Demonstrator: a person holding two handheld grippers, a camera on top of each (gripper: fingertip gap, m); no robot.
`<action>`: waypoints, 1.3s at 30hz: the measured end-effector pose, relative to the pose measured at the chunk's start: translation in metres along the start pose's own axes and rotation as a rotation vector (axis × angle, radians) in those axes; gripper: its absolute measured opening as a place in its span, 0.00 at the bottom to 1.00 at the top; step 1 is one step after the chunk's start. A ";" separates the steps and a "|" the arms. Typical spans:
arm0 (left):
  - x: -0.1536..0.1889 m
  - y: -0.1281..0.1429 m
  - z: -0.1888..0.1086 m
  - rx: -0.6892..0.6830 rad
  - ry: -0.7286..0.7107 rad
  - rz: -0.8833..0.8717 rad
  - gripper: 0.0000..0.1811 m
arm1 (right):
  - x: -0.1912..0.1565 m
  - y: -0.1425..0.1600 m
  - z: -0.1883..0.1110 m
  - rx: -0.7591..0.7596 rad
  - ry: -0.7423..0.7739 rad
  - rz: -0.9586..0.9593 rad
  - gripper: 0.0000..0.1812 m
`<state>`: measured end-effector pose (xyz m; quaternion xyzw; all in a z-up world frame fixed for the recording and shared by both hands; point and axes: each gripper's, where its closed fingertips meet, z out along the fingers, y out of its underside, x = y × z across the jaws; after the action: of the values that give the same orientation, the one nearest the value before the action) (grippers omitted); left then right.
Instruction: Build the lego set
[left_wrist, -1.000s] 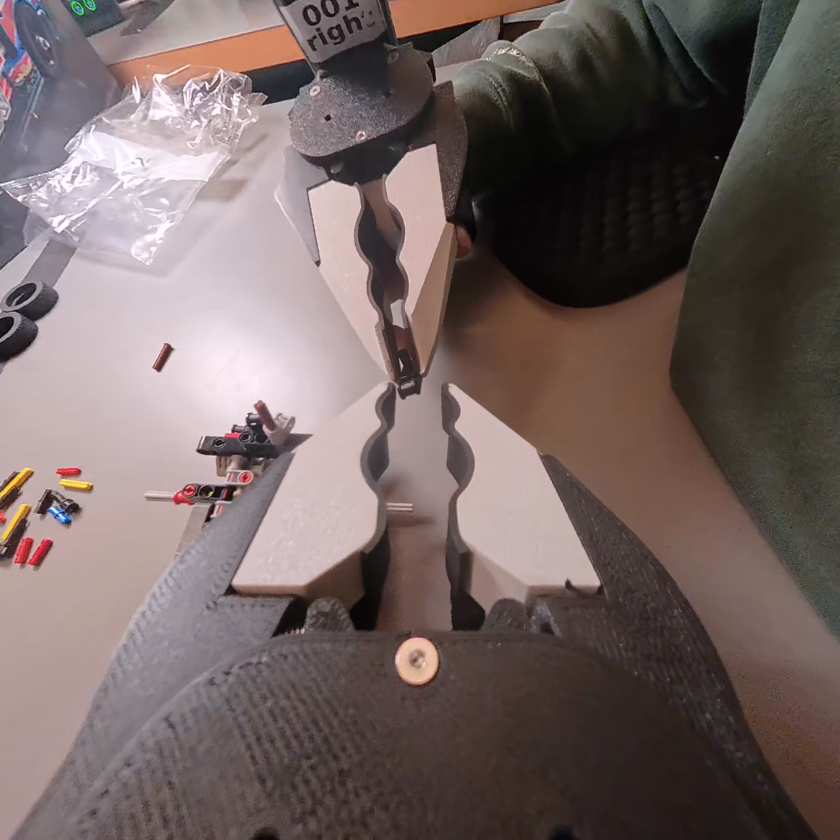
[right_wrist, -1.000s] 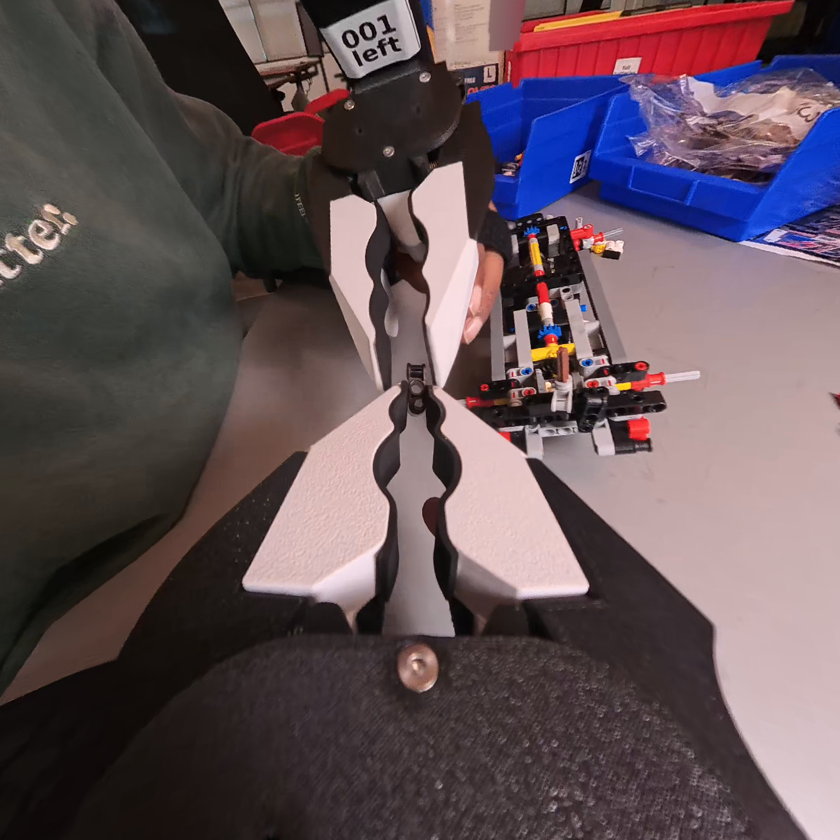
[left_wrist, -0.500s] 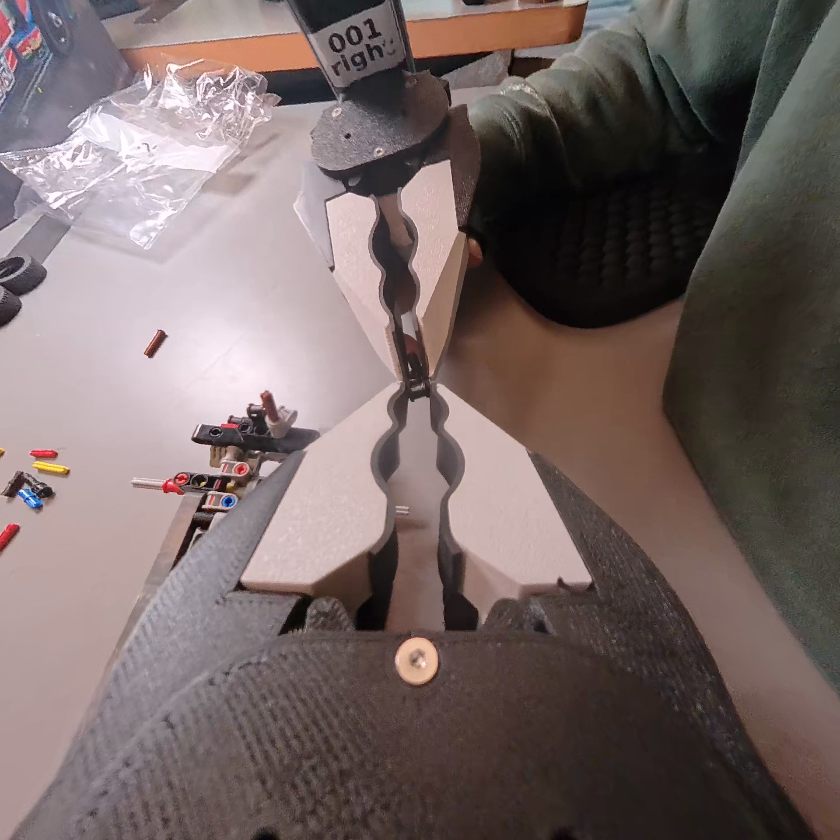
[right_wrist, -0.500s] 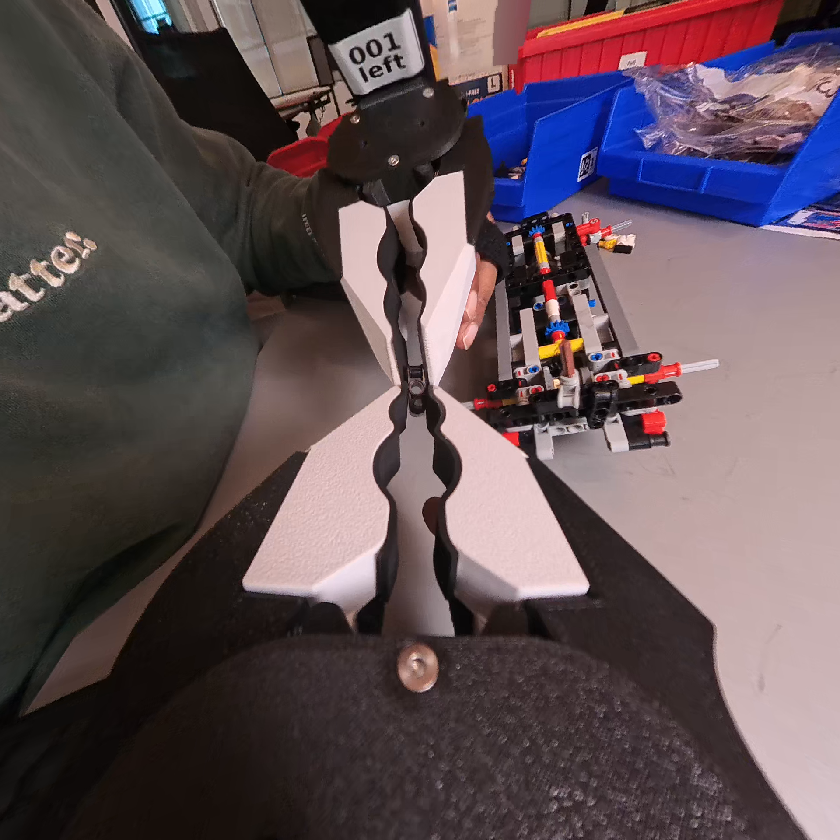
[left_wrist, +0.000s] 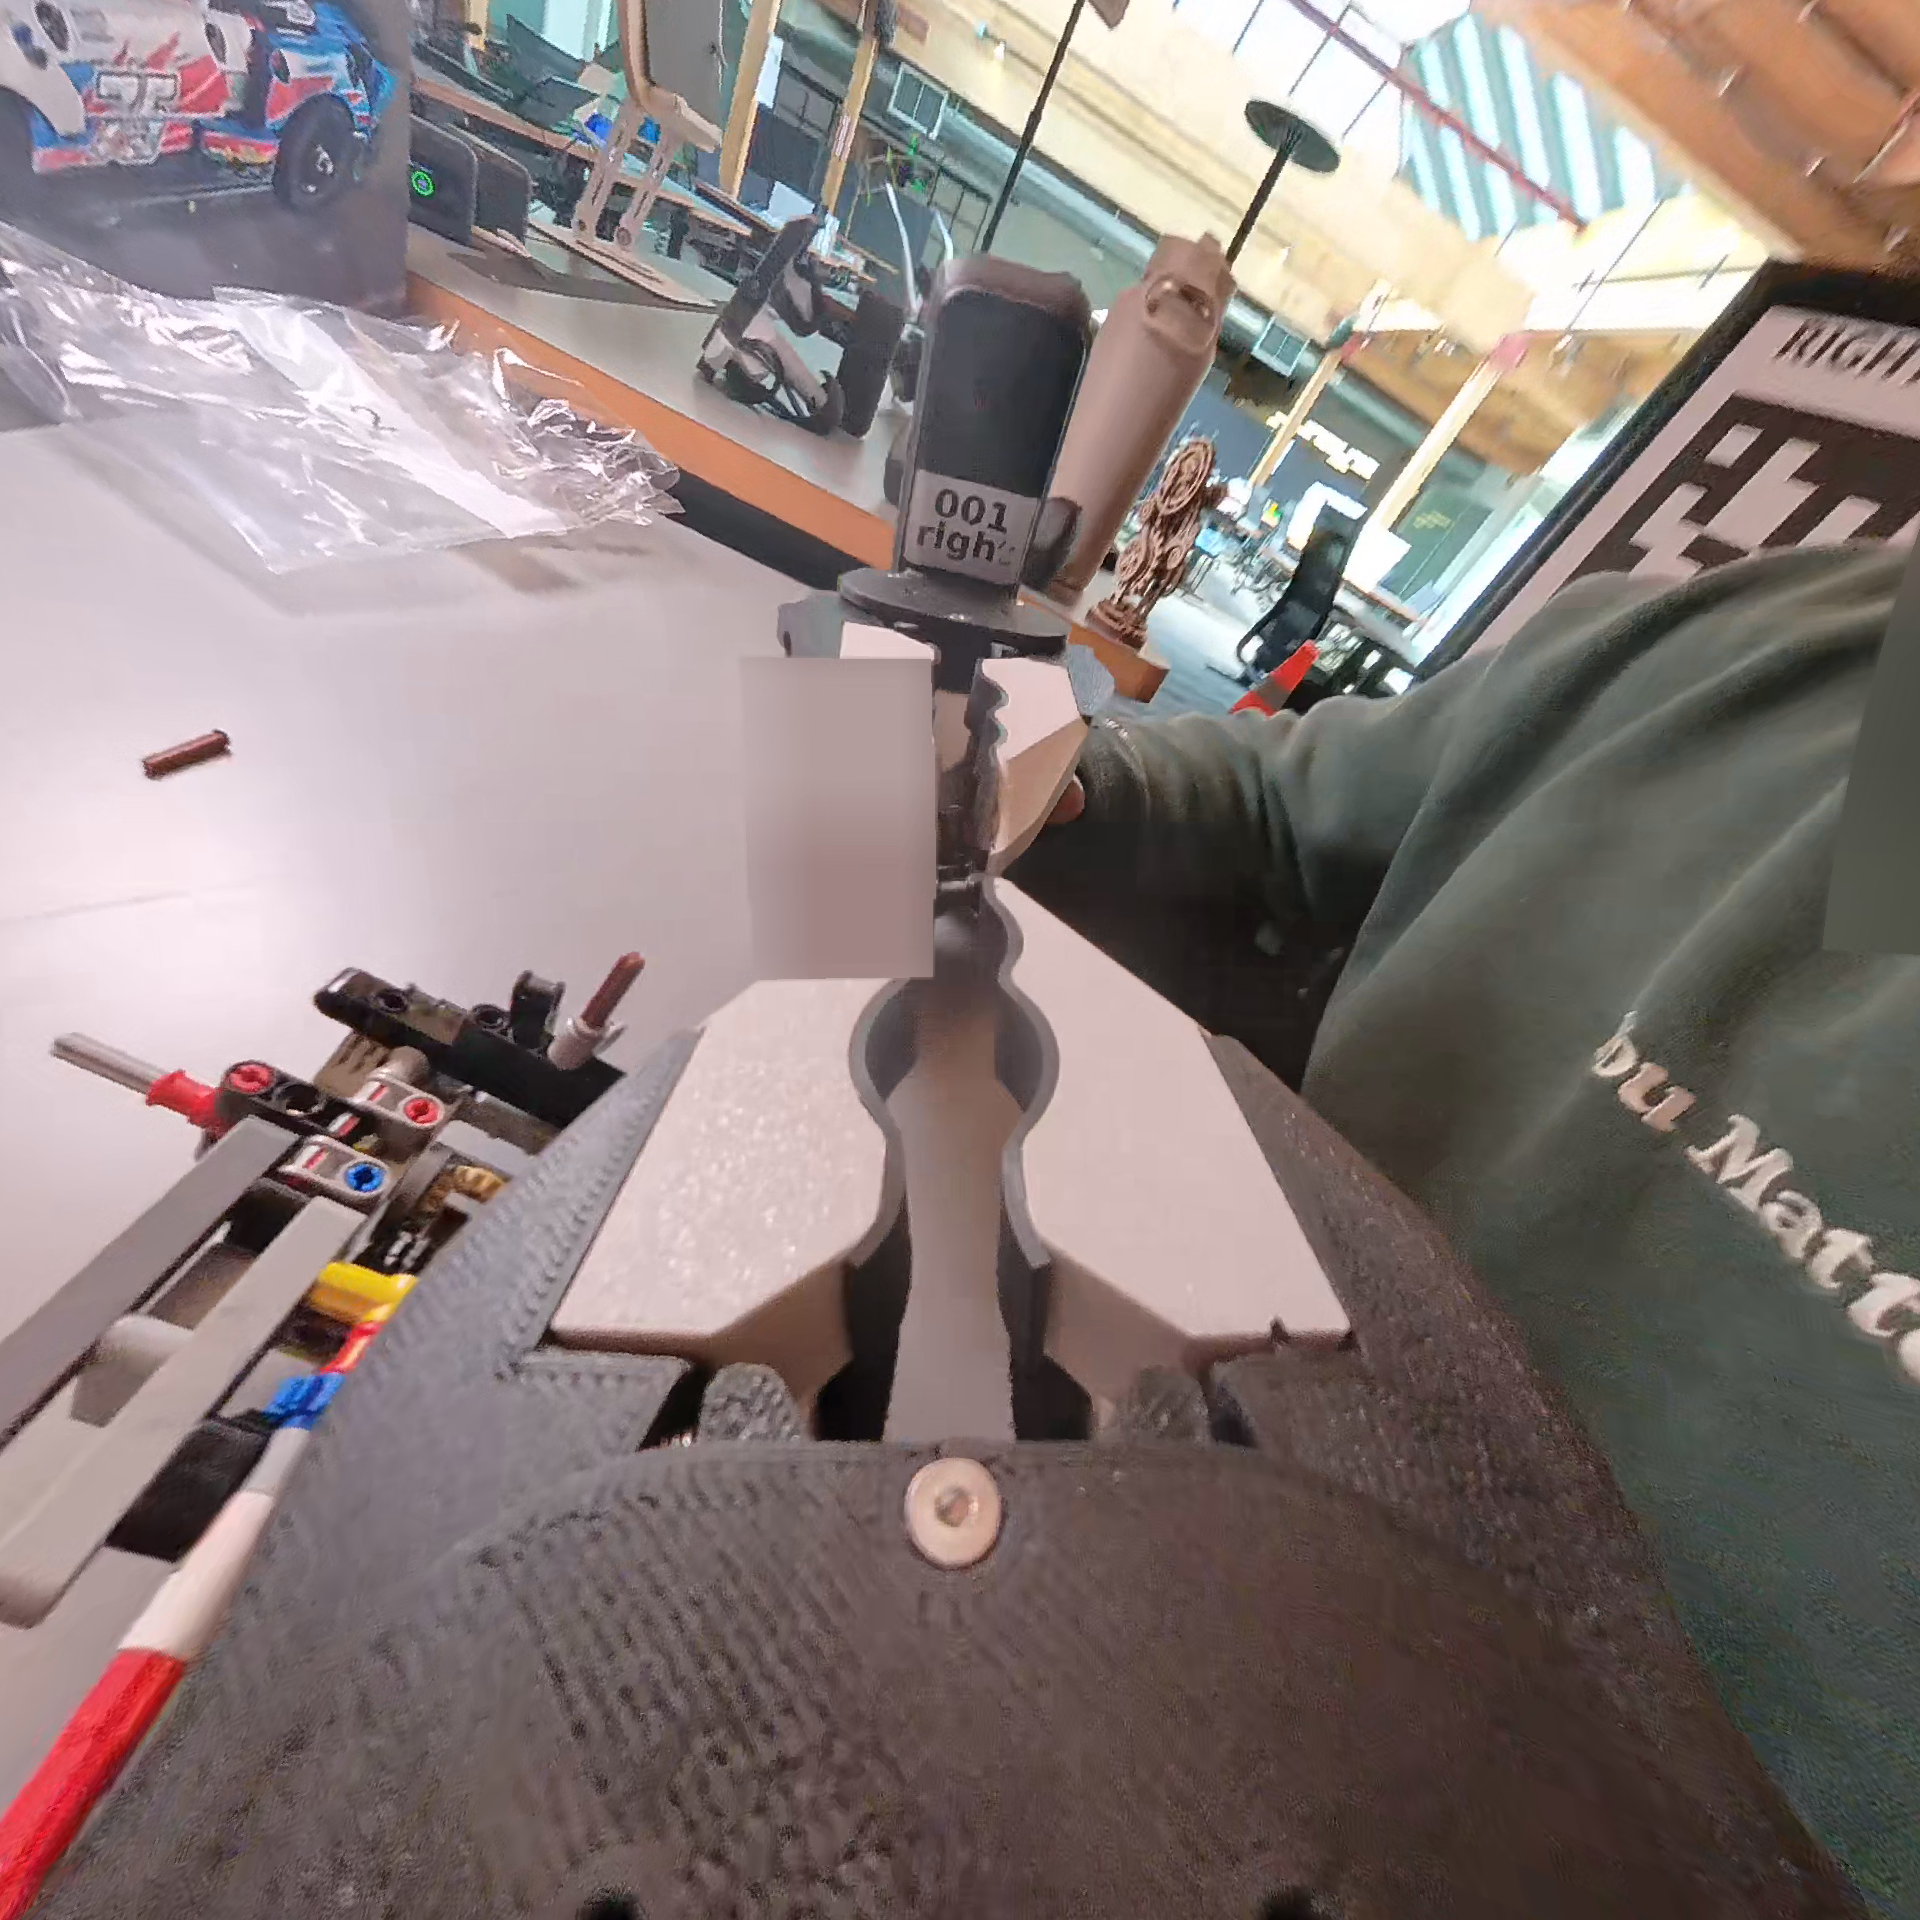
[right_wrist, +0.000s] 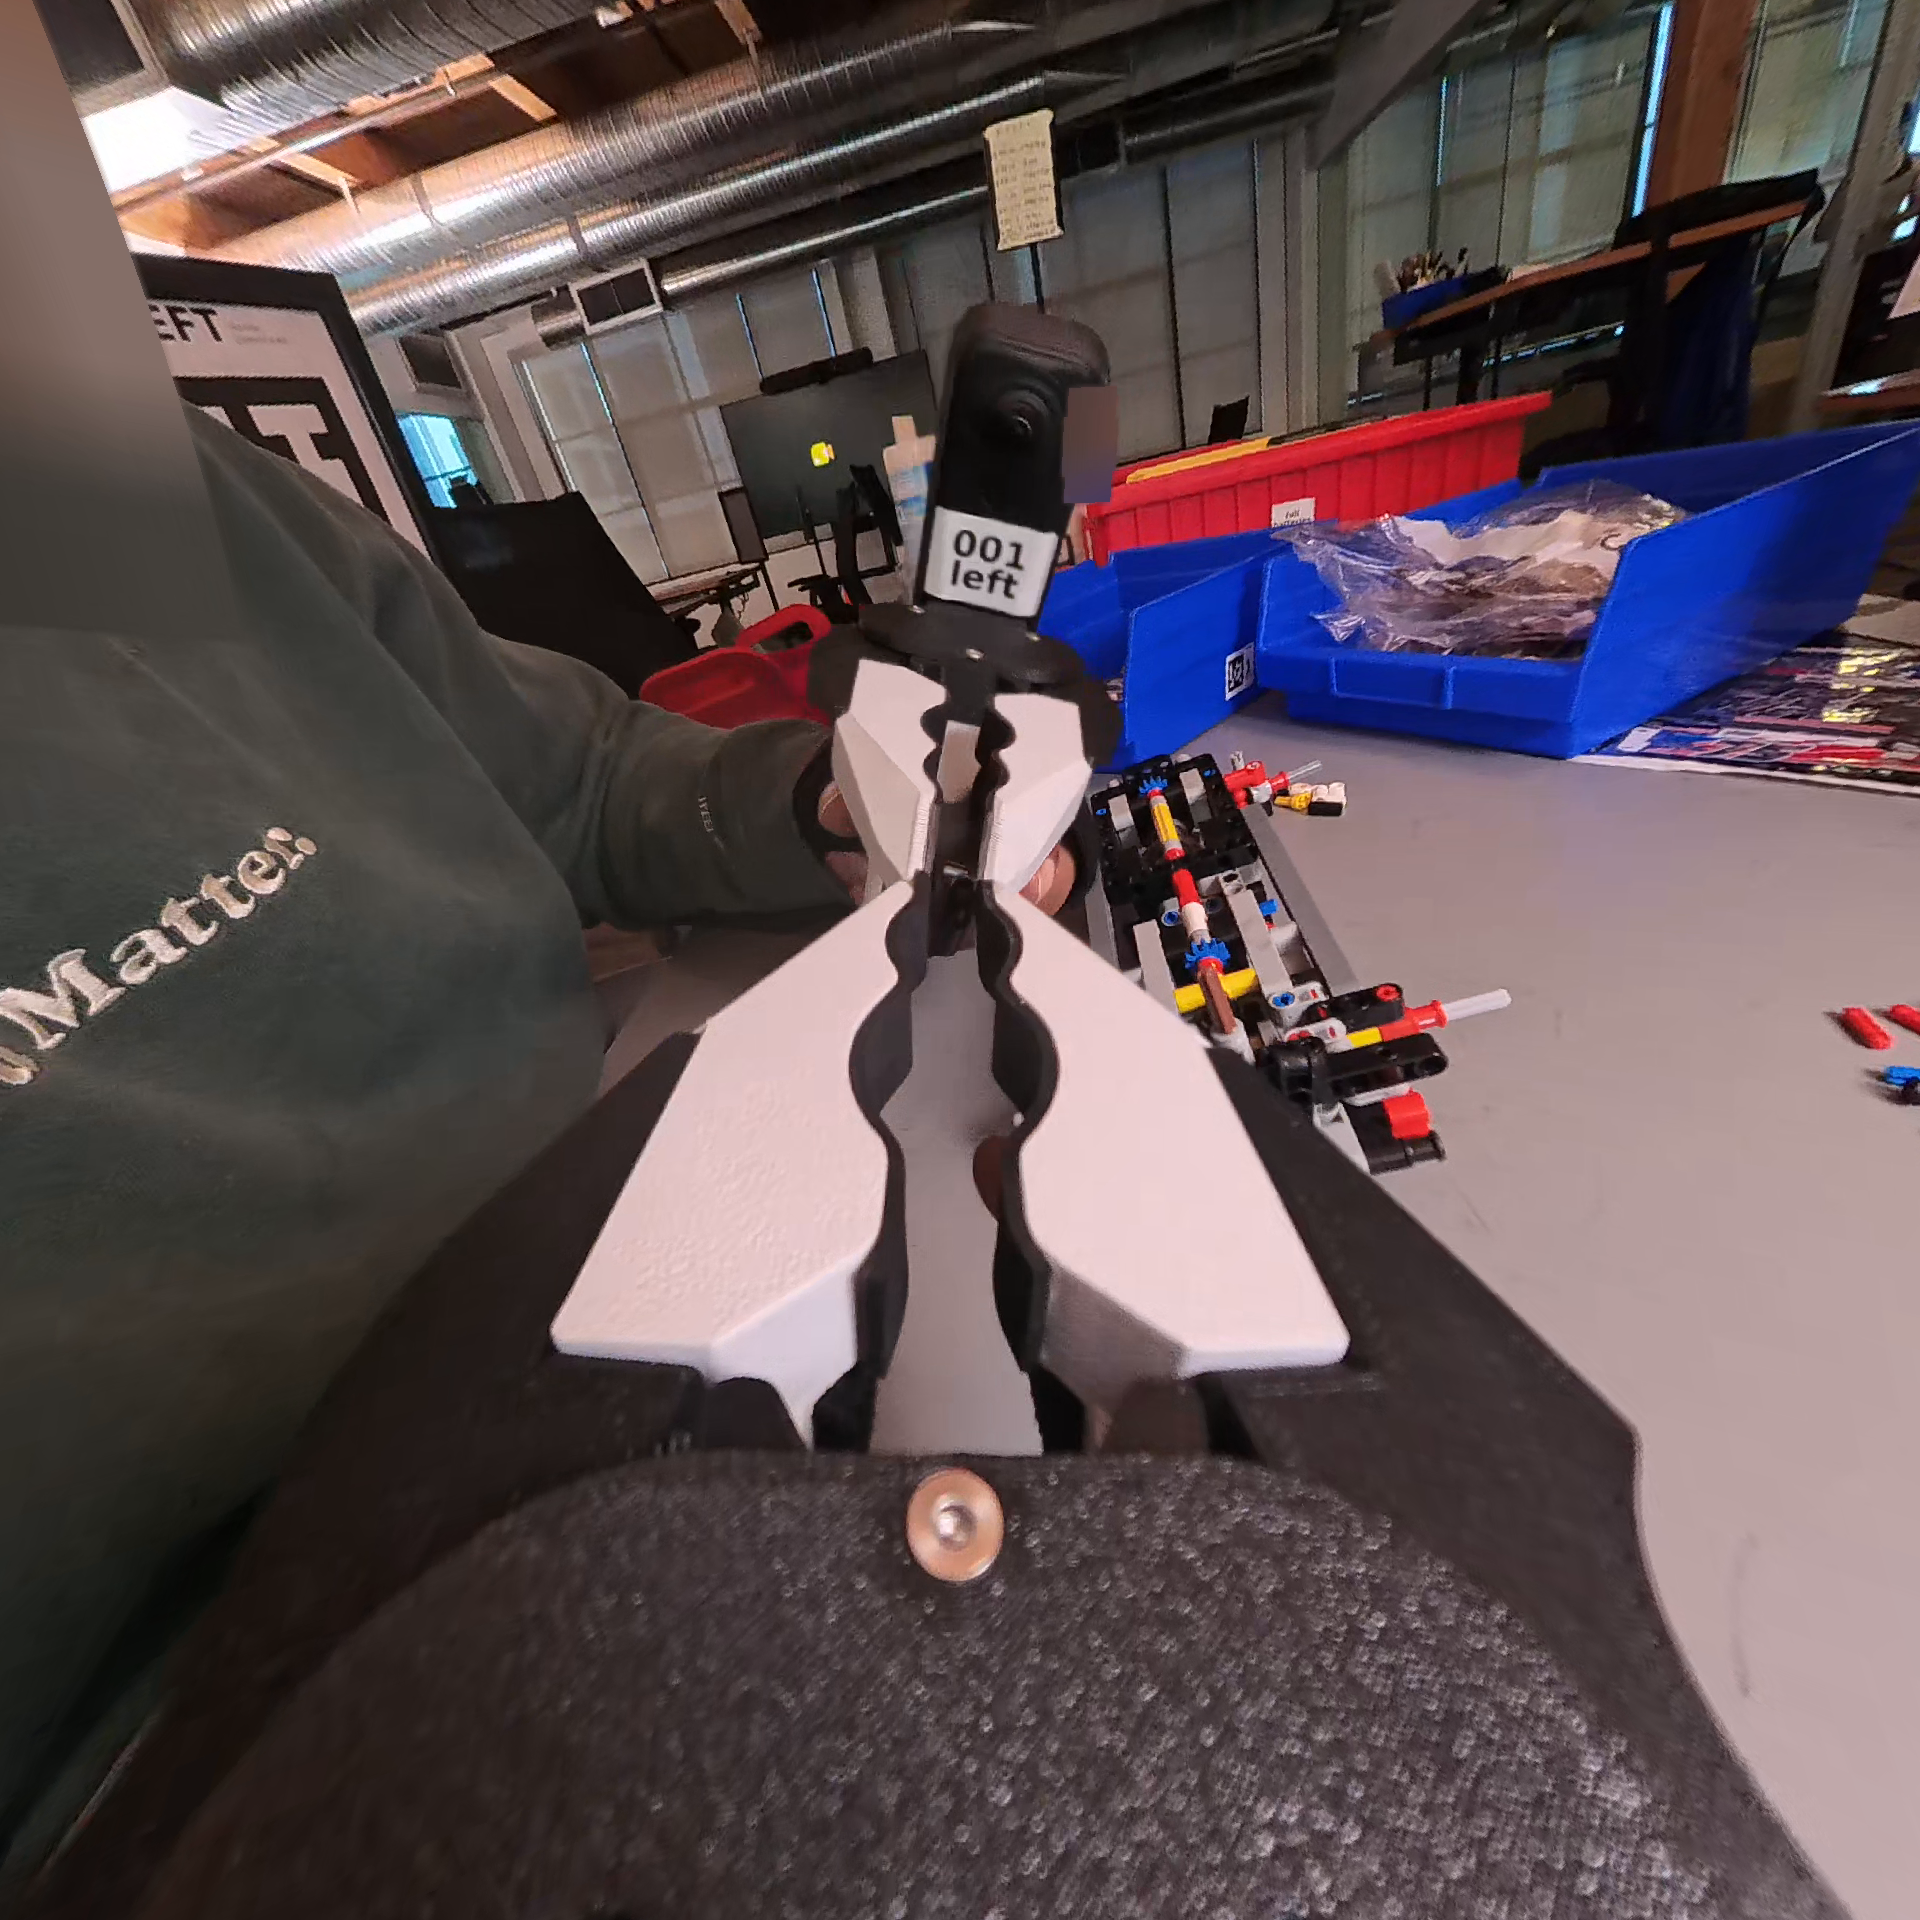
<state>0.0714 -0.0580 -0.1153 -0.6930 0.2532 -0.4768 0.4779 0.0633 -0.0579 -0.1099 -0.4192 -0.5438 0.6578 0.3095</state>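
Observation:
My left gripper (left_wrist: 964, 920) and right gripper (left_wrist: 971, 862) meet tip to tip in the air in front of a person in a green sweatshirt. Both are shut on the same small black lego piece (left_wrist: 958, 891), one from each end. In the right wrist view the right gripper (right_wrist: 948, 925) faces the left gripper (right_wrist: 951, 878) with the black piece (right_wrist: 948, 902) between them. The long lego chassis (right_wrist: 1242, 966), black and grey with red, yellow and blue parts, lies on the grey table beside the grippers. It also shows in the left wrist view (left_wrist: 343, 1132).
Clear plastic bags (left_wrist: 312, 436) and a brown pin (left_wrist: 185, 753) lie on the table to the left. Blue bins (right_wrist: 1558, 634) with bagged parts and a red bin (right_wrist: 1320, 478) stand at the back right. Loose red and blue pins (right_wrist: 1875, 1029) and a small parts cluster (right_wrist: 1288, 790) lie nearby. The grippers are tip to tip, or close to it.
My left gripper has closed onto the black piece that the right gripper held. Both grippers have tilted up from the table, so the room now shows behind them.

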 end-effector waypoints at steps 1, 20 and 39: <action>0.000 -0.002 -0.001 0.016 0.015 -0.035 0.03 | 0.000 -0.002 -0.001 0.011 0.002 -0.005 0.04; -0.010 -0.003 -0.006 0.036 0.017 -0.126 0.05 | 0.006 -0.004 -0.001 0.018 0.090 -0.111 0.02; -0.028 0.011 -0.005 -0.099 -0.202 -0.031 0.11 | 0.029 0.025 0.006 -0.375 0.515 -1.072 0.02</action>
<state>0.0558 -0.0420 -0.1368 -0.7641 0.2162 -0.3990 0.4586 0.0459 -0.0411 -0.1405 -0.2804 -0.6928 0.1822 0.6390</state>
